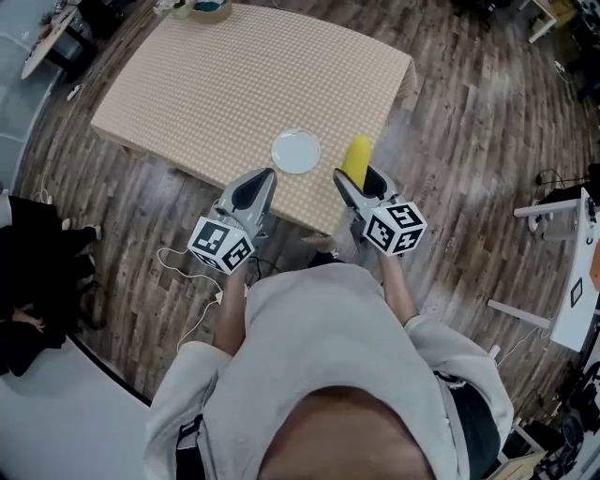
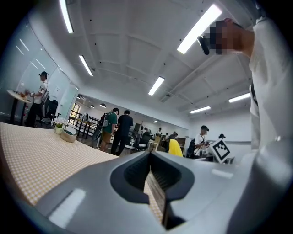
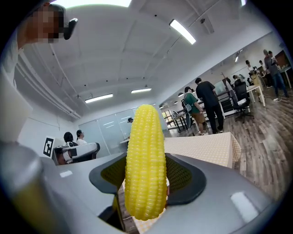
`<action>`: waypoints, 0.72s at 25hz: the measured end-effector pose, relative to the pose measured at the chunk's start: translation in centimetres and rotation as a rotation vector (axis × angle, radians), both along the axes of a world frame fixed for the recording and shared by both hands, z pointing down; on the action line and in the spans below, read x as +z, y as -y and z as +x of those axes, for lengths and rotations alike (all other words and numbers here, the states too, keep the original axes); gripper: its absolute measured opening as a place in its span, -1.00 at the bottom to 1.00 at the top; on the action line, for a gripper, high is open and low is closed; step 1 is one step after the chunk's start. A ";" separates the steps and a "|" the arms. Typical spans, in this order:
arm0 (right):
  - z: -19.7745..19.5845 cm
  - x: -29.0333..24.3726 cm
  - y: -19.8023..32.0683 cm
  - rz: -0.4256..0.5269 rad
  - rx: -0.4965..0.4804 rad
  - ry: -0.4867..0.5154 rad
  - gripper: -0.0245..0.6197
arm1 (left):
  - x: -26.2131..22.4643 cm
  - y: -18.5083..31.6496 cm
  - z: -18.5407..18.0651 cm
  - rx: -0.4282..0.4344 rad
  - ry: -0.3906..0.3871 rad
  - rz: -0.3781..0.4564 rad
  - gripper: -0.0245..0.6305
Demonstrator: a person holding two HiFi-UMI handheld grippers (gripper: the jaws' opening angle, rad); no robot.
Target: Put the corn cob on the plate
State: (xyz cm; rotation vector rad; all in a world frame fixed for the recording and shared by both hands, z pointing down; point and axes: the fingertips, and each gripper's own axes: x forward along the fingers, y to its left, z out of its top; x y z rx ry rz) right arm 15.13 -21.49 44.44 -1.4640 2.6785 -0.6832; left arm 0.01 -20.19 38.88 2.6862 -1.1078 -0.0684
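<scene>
Wood-plank floor [image 1: 469, 141] runs round the bottom and sides of the head view. The person [image 1: 319, 347] wearing the camera blots out most of the lower middle, so both arms are largely cut off.

Just above that, the right gripper [image 1: 361, 183] is clamped on the corn cob [image 3: 145, 160]. It grips the lower half, so the cob pokes straight up past the jaws. My guess is that leaves the top end free to be laid down first.

The left gripper [image 1: 266, 178] is pinched closed on nothing and looks like it's just along for the ride.

The cob hangs at the near edge of the table [image 1: 234, 75], right of the plate [image 1: 295, 151] and not over it yet. The plate's parked close to that edge, probably for easy reach.

Can't see the pads behind the cob, and I can't pick out the plate in either gripper view. At the far end there's a bowl [image 1: 208, 7], half cropped at the top. The people [image 2: 116, 130] beyond are too small to read.
</scene>
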 end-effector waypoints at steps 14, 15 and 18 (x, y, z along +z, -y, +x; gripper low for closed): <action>-1.1 0.5 5.1 -0.009 -0.099 0.010 -0.14 | 0.9 3.7 -1.3 -0.109 0.009 -0.023 -0.90; -1.3 0.7 5.2 -0.015 -0.098 0.009 -0.14 | 1.0 4.0 -1.4 -0.103 0.010 -0.024 -0.90; -2.1 1.2 5.3 -0.034 -0.086 0.009 -0.14 | 1.0 4.9 -1.9 -0.081 0.013 -0.028 -0.90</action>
